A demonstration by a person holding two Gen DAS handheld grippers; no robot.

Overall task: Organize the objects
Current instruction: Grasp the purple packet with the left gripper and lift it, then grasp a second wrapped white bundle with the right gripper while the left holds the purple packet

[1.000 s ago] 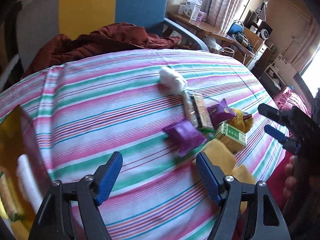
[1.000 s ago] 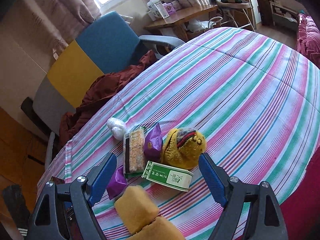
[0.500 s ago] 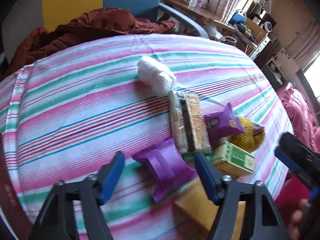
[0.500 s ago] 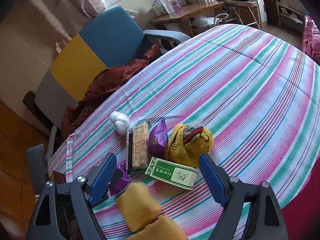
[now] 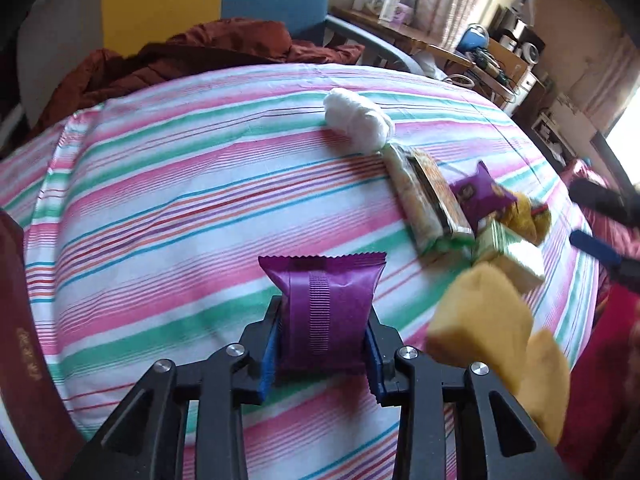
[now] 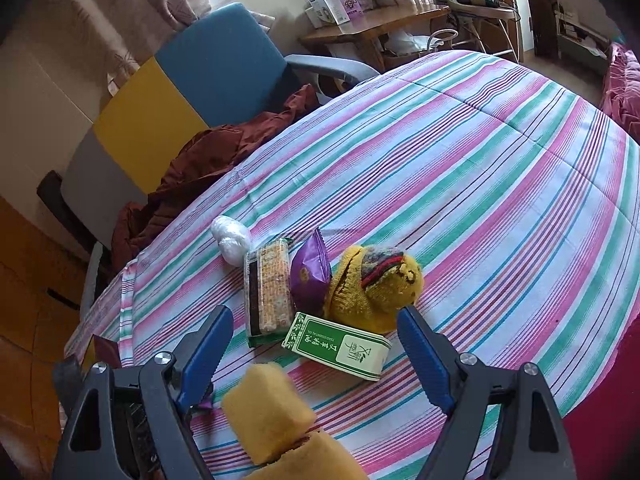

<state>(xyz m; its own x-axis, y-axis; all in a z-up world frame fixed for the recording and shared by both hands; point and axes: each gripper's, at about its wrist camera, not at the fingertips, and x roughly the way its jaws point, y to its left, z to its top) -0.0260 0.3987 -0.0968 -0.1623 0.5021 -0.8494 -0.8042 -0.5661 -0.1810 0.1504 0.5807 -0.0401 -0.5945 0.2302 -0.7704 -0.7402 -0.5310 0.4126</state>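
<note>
My left gripper (image 5: 324, 320) is closing on a purple snack packet (image 5: 326, 296); its blue pads press both sides, low over the striped tablecloth (image 5: 180, 208). To its right lie a white wad (image 5: 356, 120), a cracker pack (image 5: 428, 204), a second purple packet (image 5: 480, 196), a green box (image 5: 508, 252) and yellow sponge pieces (image 5: 484, 320). My right gripper (image 6: 314, 314) hangs open with nothing between its fingers, above the green box (image 6: 338, 346) and a yellow knitted toy (image 6: 372, 284). Near it are the cracker pack (image 6: 268, 288) and the sponge (image 6: 268, 416).
A blue and yellow chair (image 6: 208, 80) with a maroon cloth (image 5: 192, 56) stands behind the table. A dark red book (image 5: 24, 340) lies at the left edge. Beyond is a wooden desk (image 6: 372, 28) with boxes. Wide striped cloth (image 6: 480, 180) stretches right of the pile.
My left gripper came down over the purple packet and its jaws closed from wide apart onto the packet's sides. The right gripper stayed where it was, still open.
</note>
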